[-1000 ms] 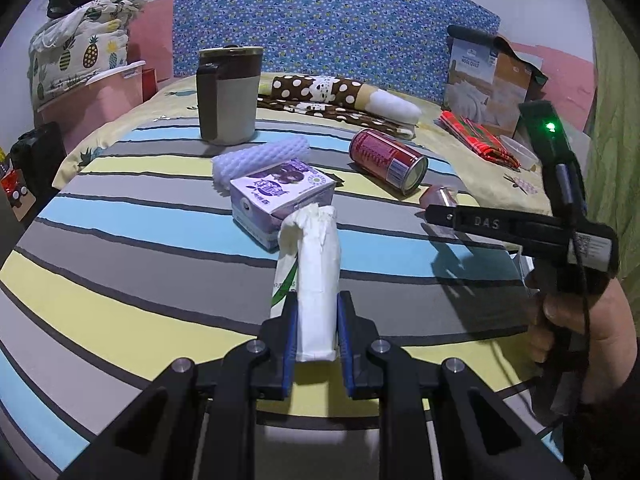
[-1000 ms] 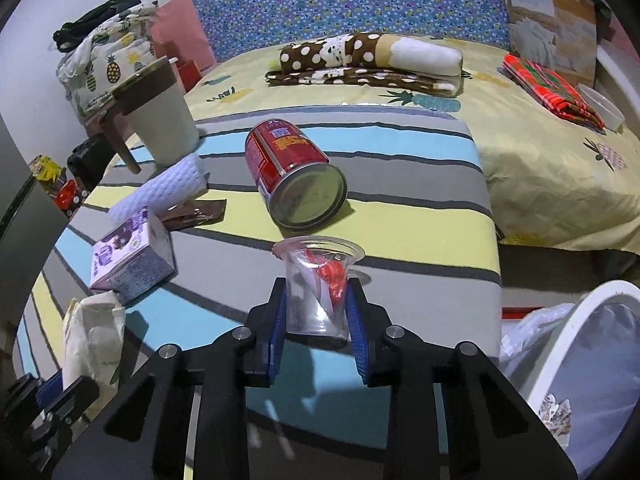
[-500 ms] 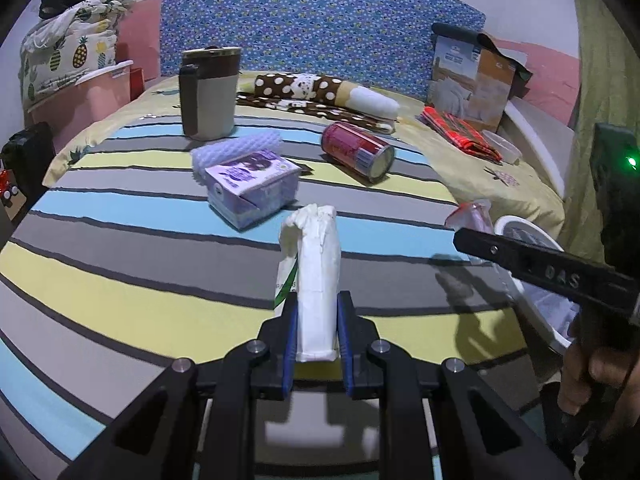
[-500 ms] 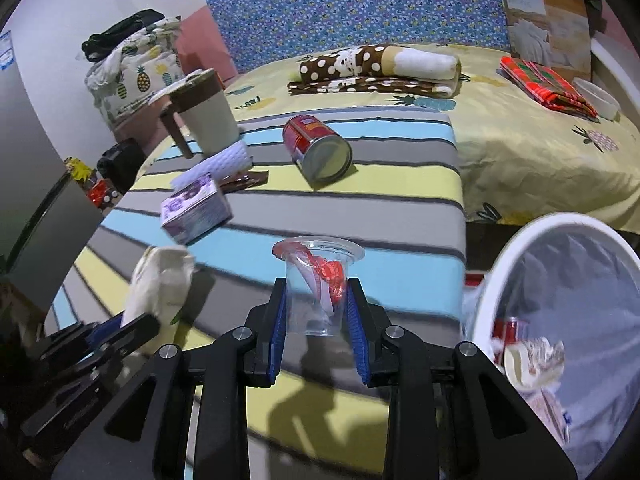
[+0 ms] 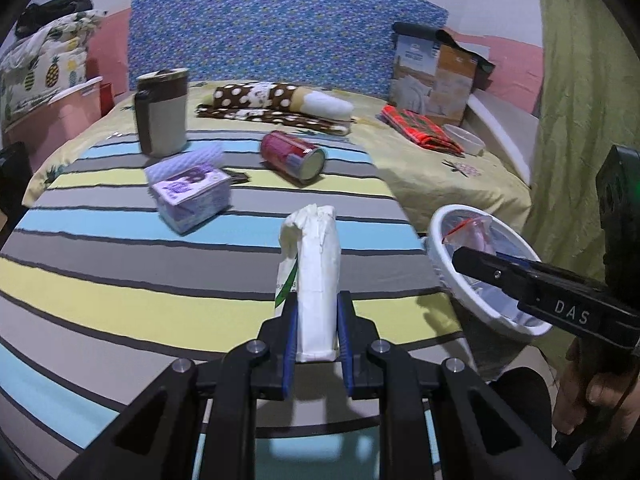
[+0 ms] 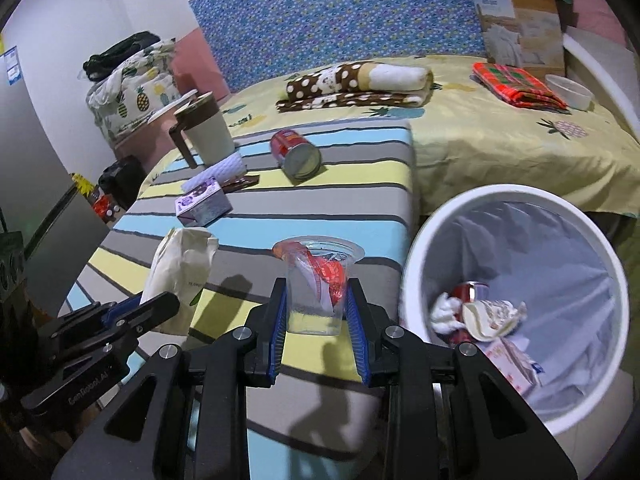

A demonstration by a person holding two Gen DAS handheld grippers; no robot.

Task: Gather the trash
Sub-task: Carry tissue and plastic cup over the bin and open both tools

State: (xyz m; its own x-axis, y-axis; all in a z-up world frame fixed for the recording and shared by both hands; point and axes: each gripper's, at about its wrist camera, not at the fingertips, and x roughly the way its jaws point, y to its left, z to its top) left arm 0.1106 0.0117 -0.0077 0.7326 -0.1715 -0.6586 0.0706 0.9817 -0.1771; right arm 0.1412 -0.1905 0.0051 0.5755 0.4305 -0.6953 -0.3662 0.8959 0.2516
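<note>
My left gripper (image 5: 316, 320) is shut on a white paper packet (image 5: 314, 264), held upright above the striped bench top; the packet (image 6: 180, 268) also shows at the left of the right wrist view. My right gripper (image 6: 316, 308) is shut on a clear plastic cup (image 6: 316, 280) with red wrapper scraps inside, just left of the white trash bin (image 6: 416, 248). The bin (image 5: 436, 220) is lined and holds several pieces of trash. A red can (image 5: 294, 156) lies on its side and a purple carton (image 5: 190, 196) sits on the bench (image 5: 120, 264).
A beige mug (image 5: 162, 116) with a brown lid and a white sponge (image 5: 184, 160) stand at the bench's back. Behind is a yellow bed (image 6: 500, 140) with a dotted roll (image 6: 360, 80), red cloth (image 6: 516, 86) and a boxed package (image 6: 520, 24). A hand (image 5: 600, 392) holds the right gripper's handle.
Both grippers have carried their loads rightward and slightly up, away from the bench items. The trash bin has come fully into view beside the cup. Both grips are unchanged.
</note>
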